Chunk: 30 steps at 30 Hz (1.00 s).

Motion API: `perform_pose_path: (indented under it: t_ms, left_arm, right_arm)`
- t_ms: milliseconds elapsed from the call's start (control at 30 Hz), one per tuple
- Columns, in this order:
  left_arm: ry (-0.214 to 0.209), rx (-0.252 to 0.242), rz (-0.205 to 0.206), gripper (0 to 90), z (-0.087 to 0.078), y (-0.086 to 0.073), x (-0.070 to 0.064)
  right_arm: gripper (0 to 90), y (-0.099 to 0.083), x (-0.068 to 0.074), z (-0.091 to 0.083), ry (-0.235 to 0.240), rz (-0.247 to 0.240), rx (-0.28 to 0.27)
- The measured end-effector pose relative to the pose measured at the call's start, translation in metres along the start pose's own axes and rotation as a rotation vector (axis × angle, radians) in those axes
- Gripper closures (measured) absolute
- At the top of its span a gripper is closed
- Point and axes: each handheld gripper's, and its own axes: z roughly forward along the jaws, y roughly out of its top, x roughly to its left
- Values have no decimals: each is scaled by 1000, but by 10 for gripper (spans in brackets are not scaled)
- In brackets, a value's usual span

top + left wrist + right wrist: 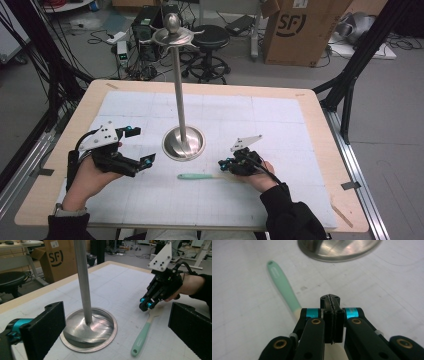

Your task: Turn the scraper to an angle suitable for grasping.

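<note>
A steel stand rises from a round base [184,143] at the table's middle, its pole [178,85] ending in hooks [172,35]. A utensil with a mint-green handle [197,176] lies flat in front of the base, and its cream end runs under my right gripper [222,163]. That gripper is shut, its jaws pressed together just above the cream end [298,312]. My left gripper [142,146] is open, held left of the base and aimed at the pole [83,282]. The left gripper view also shows the handle [141,337] and the right gripper [145,305].
A white gridded mat [280,125] covers most of the wooden table [320,115]. Beyond the far edge stand a cardboard box [300,30], a black stool [210,37], cables and electronics. Black frame legs [350,75] flank the table.
</note>
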Motion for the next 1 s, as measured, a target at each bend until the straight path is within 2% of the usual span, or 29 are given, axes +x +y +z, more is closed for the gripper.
perform_pose_path:
  t_ms: [133,333,400,800,833,867,1000]
  left_arm:
    - [0,3,1,18,0,0,1]
    - [2,-8,-3,18,-3,0,2]
    - [2,-7,-4,18,-3,0,2]
    - [2,-3,-8,18,-1,-1,4]
    - [2,-4,-9,18,0,-1,4]
    - [0,-3,-9,18,0,-1,4]
    - [-2,1,-8,18,2,-1,4]
  right_arm:
    - [900,-5,-6,0,-39,-21,37]
    - [900,-15,-12,-8,-26,-11,36]
    - [900,-17,-9,-10,-23,-29,37]
    - [900,-32,6,-25,50,-51,51]
    - [900,-33,8,-28,79,-49,46]
    - [900,-33,8,-28,79,-49,46]
    - [900,-36,14,-31,138,-57,47]
